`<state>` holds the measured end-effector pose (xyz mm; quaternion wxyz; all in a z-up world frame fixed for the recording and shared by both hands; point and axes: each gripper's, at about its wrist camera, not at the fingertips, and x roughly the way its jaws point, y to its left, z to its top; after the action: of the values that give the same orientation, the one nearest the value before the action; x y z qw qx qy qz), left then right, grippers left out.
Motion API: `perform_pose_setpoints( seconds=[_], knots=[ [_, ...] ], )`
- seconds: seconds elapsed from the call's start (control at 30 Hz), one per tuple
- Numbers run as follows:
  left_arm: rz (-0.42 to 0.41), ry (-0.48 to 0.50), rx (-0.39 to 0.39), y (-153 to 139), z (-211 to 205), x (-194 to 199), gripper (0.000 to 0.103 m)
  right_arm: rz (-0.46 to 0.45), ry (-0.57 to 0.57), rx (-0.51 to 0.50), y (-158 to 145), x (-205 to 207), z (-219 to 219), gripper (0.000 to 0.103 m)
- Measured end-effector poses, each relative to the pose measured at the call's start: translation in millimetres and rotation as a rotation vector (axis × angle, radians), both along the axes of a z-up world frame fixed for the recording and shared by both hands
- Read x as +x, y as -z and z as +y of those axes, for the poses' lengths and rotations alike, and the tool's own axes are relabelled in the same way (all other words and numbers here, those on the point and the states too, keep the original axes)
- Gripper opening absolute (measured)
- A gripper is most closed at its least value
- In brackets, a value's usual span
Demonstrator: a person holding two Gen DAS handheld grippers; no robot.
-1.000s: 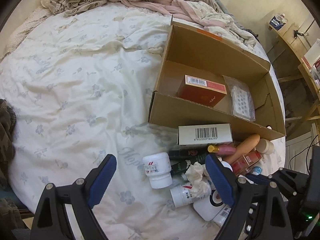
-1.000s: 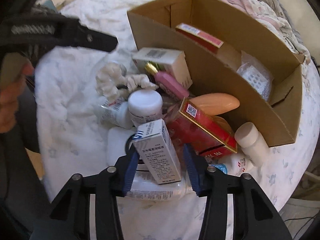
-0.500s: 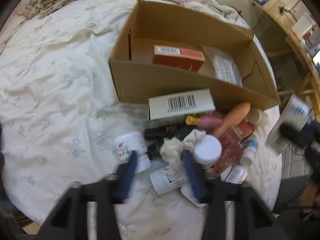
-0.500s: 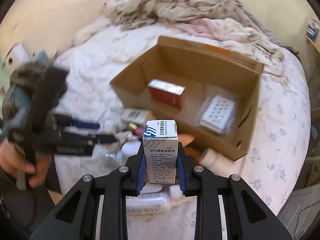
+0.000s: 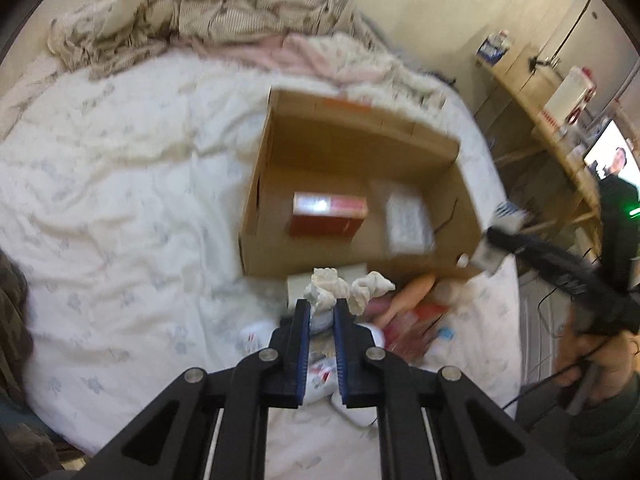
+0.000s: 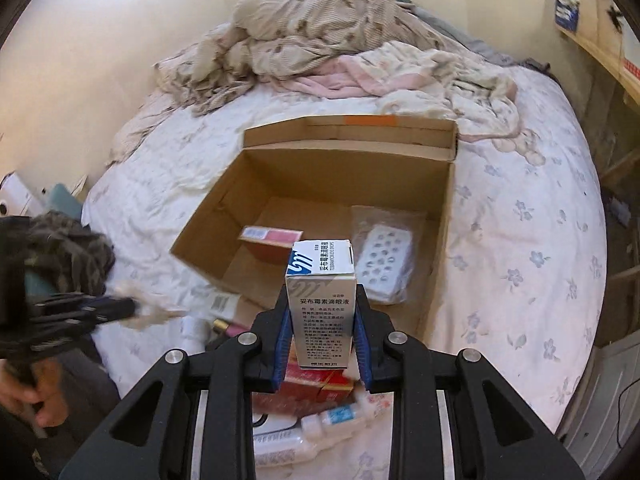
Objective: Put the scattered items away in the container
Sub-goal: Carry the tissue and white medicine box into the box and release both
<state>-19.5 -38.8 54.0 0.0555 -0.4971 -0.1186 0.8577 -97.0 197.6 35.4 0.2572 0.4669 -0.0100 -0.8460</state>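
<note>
My left claw (image 5: 320, 312) has just pinched right down on a crumpled white tissue (image 5: 326, 290) and holds it clear of the pile of bottles and boxes (image 5: 404, 320) on the bed (image 5: 120, 200), just in front of the cardboard box (image 5: 256, 216). My right claw (image 6: 322, 312) grips a small white eye-drop carton (image 6: 322, 304) upright — its jaws narrow, pads pressed on both sides — above the box's near edge. Inside lie a red packet (image 6: 272, 238) and a blister pack in a clear bag (image 6: 386, 258).

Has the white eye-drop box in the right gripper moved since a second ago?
Yes. The eye-drop box has risen out of the pile beside the cardboard box toward its opening, clamped in the right gripper.
</note>
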Motion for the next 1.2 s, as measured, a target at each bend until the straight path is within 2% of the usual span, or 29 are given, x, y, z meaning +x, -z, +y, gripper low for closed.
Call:
perform_pose_setpoints(
  seconds=[0.1, 0.2, 0.27, 0.33, 0.5, 0.83, 0.9, 1.03, 1.2],
  knots=[
    [0.037, 0.009, -0.026, -17.8, 0.5, -21.3, 0.011, -0.025, 0.015, -0.023, 2.2, -13.0, -1.6, 0.029],
    [0.027, 0.017, -0.024, -16.1, 5.6, -45.9, 0.011, -0.023, 0.016, -0.019, 2.0, -19.1, -7.7, 0.029],
    [0.005, 0.021, -0.053, -4.4, 10.7, -62.5, 0.011, -0.01, 0.013, 0.011, 4.4, -22.4, -14.3, 0.029],
    [-0.05, 0.036, -0.083, 19.2, 20.5, -80.8, 0.011, -0.015, 0.015, 0.028, 9.5, -27.2, -15.8, 0.029],
    [-0.191, 0.034, -0.068, 66.5, 27.9, -106.0, 0.011, -0.054, 0.045, 0.038, 21.9, -39.5, -11.2, 0.029],
    [-0.201, 0.021, -0.166, 97.7, 42.3, -171.1, 0.011, -0.092, 0.022, 0.05, 29.4, -43.0, -21.5, 0.03],
    [-0.216, 0.014, -0.166, 103.8, 42.8, -183.0, 0.011, -0.111, 0.023, 0.054, 34.1, -44.5, -21.5, 0.03],
    [-0.225, 0.033, -0.155, 106.5, 45.6, -187.2, 0.011, -0.172, 0.031, 0.053, 47.0, -49.1, -20.7, 0.03],
    [-0.242, 0.074, -0.167, 107.3, 52.3, -177.2, 0.012, -0.195, 0.039, 0.078, 55.7, -50.7, -23.4, 0.031]
  ],
)
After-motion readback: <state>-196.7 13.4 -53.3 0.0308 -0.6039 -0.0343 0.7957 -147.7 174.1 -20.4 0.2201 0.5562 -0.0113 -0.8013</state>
